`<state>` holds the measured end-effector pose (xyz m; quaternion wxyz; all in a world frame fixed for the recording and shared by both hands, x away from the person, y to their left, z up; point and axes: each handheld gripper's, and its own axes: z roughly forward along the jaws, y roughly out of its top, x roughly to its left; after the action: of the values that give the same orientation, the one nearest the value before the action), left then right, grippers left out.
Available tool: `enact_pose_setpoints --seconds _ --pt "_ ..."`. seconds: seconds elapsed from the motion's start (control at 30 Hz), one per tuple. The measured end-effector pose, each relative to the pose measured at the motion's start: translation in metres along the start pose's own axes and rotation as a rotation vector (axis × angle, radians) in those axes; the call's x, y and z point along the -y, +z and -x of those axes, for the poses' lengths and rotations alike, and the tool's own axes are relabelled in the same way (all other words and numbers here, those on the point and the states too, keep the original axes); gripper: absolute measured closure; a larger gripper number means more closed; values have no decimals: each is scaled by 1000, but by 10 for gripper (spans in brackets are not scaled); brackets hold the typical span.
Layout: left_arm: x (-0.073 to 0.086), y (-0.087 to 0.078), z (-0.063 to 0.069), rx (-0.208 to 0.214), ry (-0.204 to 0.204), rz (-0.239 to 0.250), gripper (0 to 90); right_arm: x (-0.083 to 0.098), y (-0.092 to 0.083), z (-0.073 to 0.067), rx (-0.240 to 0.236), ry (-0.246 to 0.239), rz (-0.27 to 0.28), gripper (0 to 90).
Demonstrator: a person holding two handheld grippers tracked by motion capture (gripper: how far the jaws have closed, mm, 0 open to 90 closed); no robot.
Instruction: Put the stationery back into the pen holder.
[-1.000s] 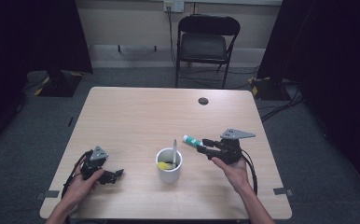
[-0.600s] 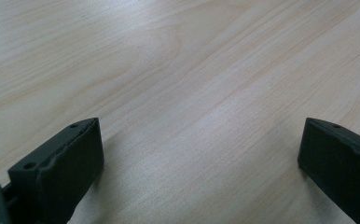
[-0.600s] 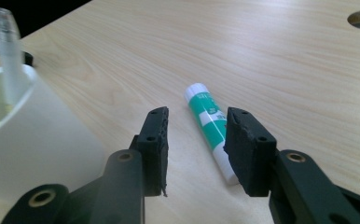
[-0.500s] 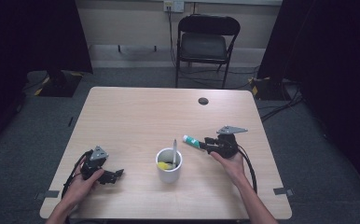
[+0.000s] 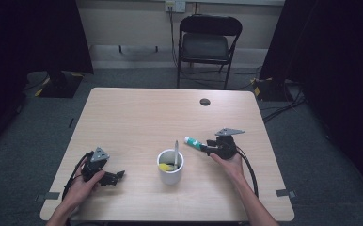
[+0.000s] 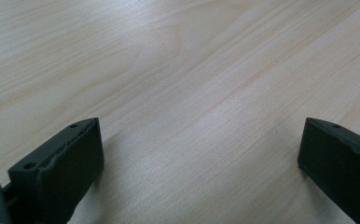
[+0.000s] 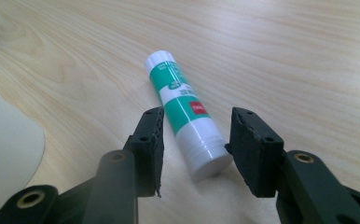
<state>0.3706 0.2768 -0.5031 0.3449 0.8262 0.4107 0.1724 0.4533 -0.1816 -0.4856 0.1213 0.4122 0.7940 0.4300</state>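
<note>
1. The right gripper (image 5: 207, 148) has come down toward the desk (image 5: 137, 117) since a second ago; in the earlier high view it holds the glue stick (image 5: 193, 142) a little higher, and now the green-and-white tube lies flat on the wood.

2. In the right gripper view the glue stick (image 7: 185, 113) sits between the two jaws with a visible gap on the left side, while the right jaw is touching or nearly touching its white cap end. The jaws have just been opening, with the tube between them, so the right gripper (image 7: 194, 140) is spread around the stick rather than pinching it.

3. The glue stick rests just to the right of the white cup (image 5: 170, 167), which holds a pen-like stick and something yellow. It lies on the desk, near the cup but apart from it.

4. The left gripper (image 5: 118, 176) has not shifted: it rests at the near left of the desk, and its own view shows the jaws wide apart over bare wood with nothing between them.

5. My reading: the tube has just been set down and let go, so the placing step looks finished and the right hand is free to draw back.
</note>
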Motion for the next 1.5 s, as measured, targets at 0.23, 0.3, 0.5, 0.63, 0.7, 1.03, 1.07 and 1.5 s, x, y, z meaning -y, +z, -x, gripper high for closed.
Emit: enact_pose_setpoints --seconds 0.23,0.3,0.5,0.63,0.7,1.03,1.07,1.5 --pt "0 -1 0 0 2 -4 0 5 6 -1 6 -18 -29 552" --pt "0 -1 0 0 2 -4 0 6 7 -2 8 -24 -38 559" --pt "0 -1 0 1 2 -3 0 6 8 -6 6 -40 -42 592" --pt "0 -1 0 1 2 -4 0 7 7 -7 11 -44 -46 612" --pt "0 -1 0 1 2 -4 0 8 7 -7 9 -47 -50 627" --pt "0 -1 0 1 2 -4 0 7 6 -14 8 -64 -61 653" --pt "0 -1 0 1 1 -4 0 7 5 -16 7 -68 -59 653" --pt "0 -1 0 2 2 -4 0 17 -14 -14 9 -44 -85 654"
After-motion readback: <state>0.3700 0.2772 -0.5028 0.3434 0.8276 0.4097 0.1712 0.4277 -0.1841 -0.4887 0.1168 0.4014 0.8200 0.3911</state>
